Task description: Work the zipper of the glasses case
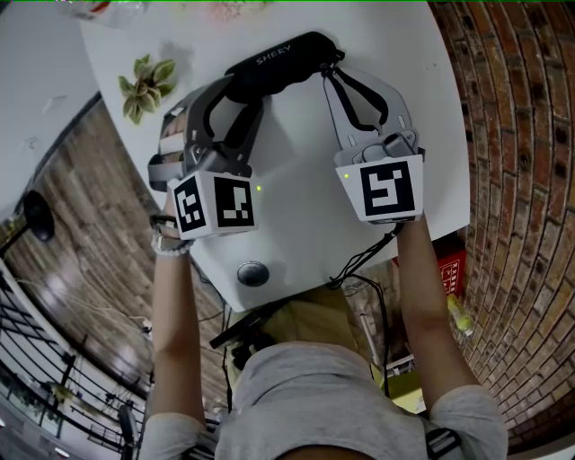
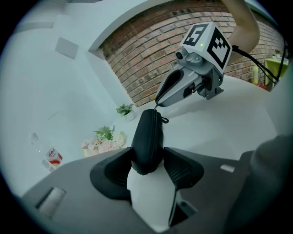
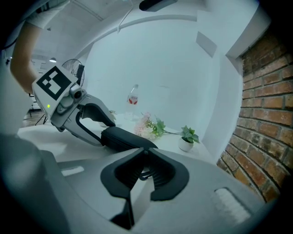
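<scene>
A black glasses case [image 1: 278,65] lies on the white table [image 1: 296,225], far from me. My left gripper [image 1: 241,99] is shut on its left end. In the left gripper view the case [image 2: 147,139] stands on edge between the jaws of my left gripper [image 2: 147,162], both pads pressing its sides. My right gripper [image 1: 331,70] is at the case's right end, jaws nearly together. In the right gripper view the small zipper pull [image 3: 143,173] is pinched between the pads of my right gripper [image 3: 144,167], and the case [image 3: 123,137] stretches away to the left.
A small potted plant [image 1: 144,85] stands on the table to the left of the case. A plastic bottle [image 1: 108,11] and pale flowers [image 1: 238,9] sit at the far edge. A round silver knob [image 1: 252,273] is near the front edge. A brick wall [image 1: 521,135] runs along the right.
</scene>
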Demonstrator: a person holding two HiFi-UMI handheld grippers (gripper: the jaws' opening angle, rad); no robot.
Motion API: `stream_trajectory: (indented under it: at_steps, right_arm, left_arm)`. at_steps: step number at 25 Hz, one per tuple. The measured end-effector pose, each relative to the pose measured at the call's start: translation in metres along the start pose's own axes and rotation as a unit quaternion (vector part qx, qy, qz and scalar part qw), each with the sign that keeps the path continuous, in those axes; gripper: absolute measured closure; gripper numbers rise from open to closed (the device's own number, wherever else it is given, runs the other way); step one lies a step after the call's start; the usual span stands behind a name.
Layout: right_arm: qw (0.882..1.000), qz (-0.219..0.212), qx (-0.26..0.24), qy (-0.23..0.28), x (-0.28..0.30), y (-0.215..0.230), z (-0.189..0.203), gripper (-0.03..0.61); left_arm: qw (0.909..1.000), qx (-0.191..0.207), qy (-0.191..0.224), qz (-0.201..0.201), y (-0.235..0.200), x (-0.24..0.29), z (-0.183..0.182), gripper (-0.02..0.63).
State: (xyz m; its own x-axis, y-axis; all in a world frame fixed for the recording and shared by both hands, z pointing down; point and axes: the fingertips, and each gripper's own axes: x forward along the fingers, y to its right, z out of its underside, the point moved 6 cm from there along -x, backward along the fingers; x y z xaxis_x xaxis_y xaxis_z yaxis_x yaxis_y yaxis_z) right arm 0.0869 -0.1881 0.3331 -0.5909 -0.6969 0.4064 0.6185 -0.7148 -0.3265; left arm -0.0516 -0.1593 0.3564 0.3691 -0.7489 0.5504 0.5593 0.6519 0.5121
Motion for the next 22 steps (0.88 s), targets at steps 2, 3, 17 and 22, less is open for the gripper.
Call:
stream_trajectory:
  at_steps: [2, 3, 17, 22]
  right_arm:
    - [1.000, 0.000, 0.003, 0.002, 0.000, 0.000, 0.000, 0.549]
    - [1.000, 0.000, 0.006, 0.002, 0.000, 0.000, 0.000, 0.549]
    - [0.997, -0.027, 0.065, -0.012, 0.005, -0.003, 0.010, 0.552]
    - [0.998, -0.019, 0.058, -0.018, 0.007, -0.003, 0.013, 0.548]
  left_arm:
    - [1.0000, -0.001, 0.000, 0.000, 0.000, 0.000, 0.000, 0.388]
    - [1.0000, -0.001, 0.000, 0.000, 0.000, 0.000, 0.000, 0.388]
    - [1.0000, -0.002, -0.005, -0.007, 0.000, 0.001, 0.001, 0.382]
    - [1.0000, -0.001, -0.005, -0.008, 0.000, 0.001, 0.000, 0.382]
